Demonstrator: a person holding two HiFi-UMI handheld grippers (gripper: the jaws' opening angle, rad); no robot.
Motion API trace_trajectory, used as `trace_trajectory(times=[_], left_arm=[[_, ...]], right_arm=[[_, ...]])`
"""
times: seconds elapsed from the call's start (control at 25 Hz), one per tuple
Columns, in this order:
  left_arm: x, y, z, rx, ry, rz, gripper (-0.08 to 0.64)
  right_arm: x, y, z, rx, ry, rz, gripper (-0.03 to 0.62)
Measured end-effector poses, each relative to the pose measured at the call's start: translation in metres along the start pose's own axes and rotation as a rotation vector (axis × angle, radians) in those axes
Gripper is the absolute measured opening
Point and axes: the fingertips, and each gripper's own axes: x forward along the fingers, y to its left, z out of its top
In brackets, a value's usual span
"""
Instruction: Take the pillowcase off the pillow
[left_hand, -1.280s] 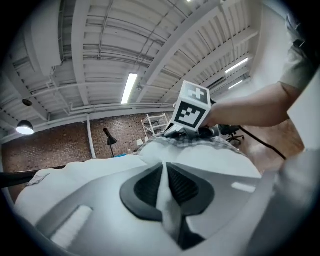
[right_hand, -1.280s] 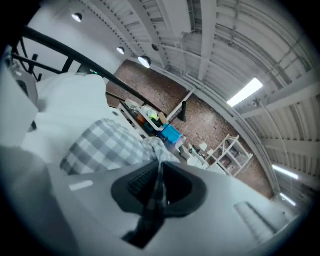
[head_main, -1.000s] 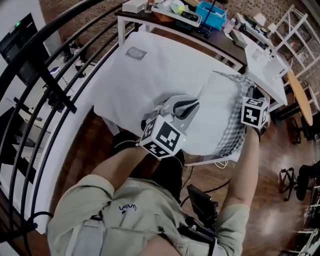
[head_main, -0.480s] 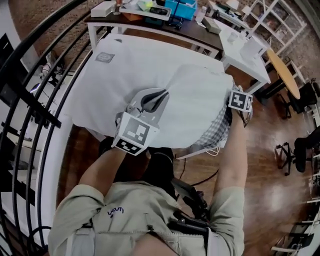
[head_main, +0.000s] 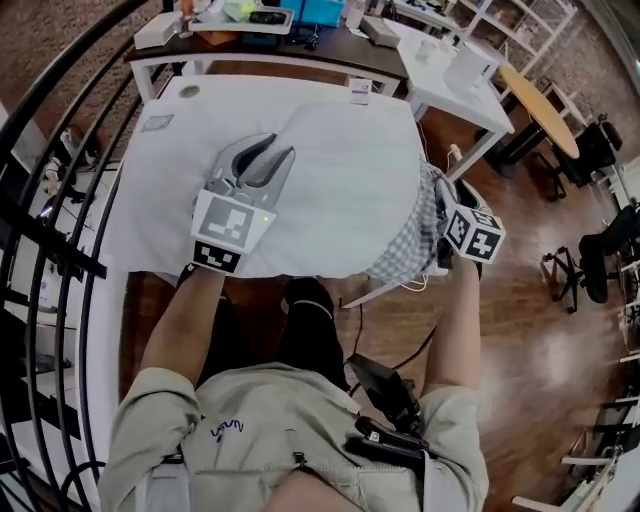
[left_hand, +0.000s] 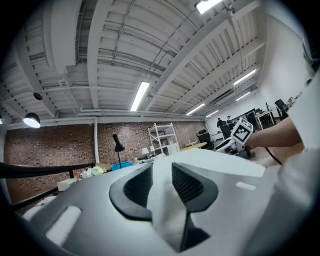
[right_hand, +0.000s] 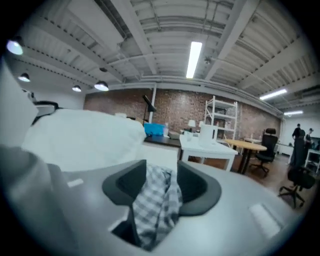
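Right gripper (right_hand: 161, 172) opening around checked pillowcase (head_main: 405, 245), left gripper (left_hand: 161, 175) opening, apparently around white pillow (head_main: 350, 200)

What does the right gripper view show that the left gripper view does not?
Only the right gripper view: checked pillowcase between the right gripper's jaws, which have just been opening. Only the left gripper view: white pillow fabric between the left gripper's jaws, likewise just opening, and the right gripper's marker cube. Both: brick wall, white shelf, blue bin.

Brick wall (left_hand: 50, 150); wooden floor (head_main: 520, 340); white shelving (right_hand: 220, 116); ceiling striplight (right_hand: 194, 59)
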Motion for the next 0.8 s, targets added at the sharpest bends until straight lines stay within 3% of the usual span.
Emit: trace_trajectory(times=[0.12,0.2,0.32,0.4,0.48,0.56,0.72,0.8], left_arm=[[-0.026,-0.018,0.027,0.079,-0.030,-0.058,0.165],[-0.049,-0.038,0.026,0.143,0.013,-0.103,0.194],[-0.081,-0.073,0.004,0.206,0.129,-0.157,0.244],[-0.088,-0.099,-0.020,0.240,0.201,-0.207,0.277],[-0.082,-0.114,-0.051,0.301,0.282,-0.239,0.284],[-0.068,-0.113,-0.078,0.333,0.322,-0.221,0.270],[-0.048,-0.078,-0.082,0.261,0.276,-0.130,0.160],[-0.040,-0.057,-0.065,0.244,0.234,-0.082,0.123]], right_arm=[[-0.063,0.039,0.016,-0.003,-0.112,0.096,0.206],[-0.098,0.075,0.008,-0.049,-0.115,0.181,0.220],[-0.127,0.133,-0.024,-0.159,-0.018,0.360,0.292],[-0.131,0.156,-0.053,-0.239,0.074,0.429,0.318],[-0.122,0.163,-0.079,-0.319,0.153,0.407,0.318],[-0.114,0.161,-0.091,-0.358,0.190,0.352,0.258],[-0.111,0.152,-0.091,-0.384,0.218,0.280,0.137],[-0.107,0.133,-0.093,-0.402,0.237,0.196,0.028]])
